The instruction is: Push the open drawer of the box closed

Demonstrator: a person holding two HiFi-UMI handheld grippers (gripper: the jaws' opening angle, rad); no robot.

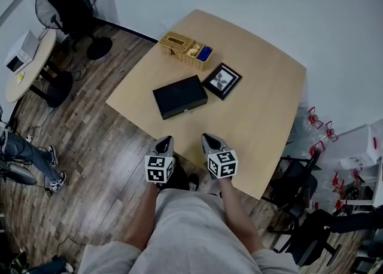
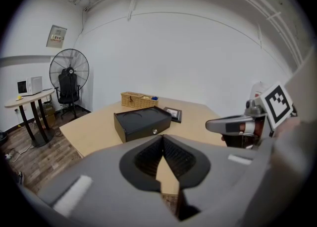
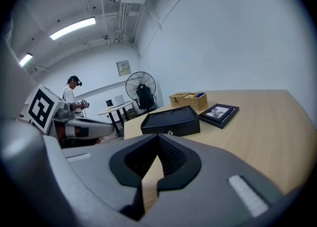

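Jaws together and empty on left gripper (image 1: 168,140) and right gripper (image 1: 206,139); both short of black box (image 1: 179,96). Best to press the drawer front (image 2: 144,131) squarely by its knob (image 2: 155,132); box may slide on tabletop (image 1: 263,111).

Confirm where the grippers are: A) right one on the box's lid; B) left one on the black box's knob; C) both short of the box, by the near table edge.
C: the head view shows the left gripper and right gripper by the table's near edge, apart from the black box.
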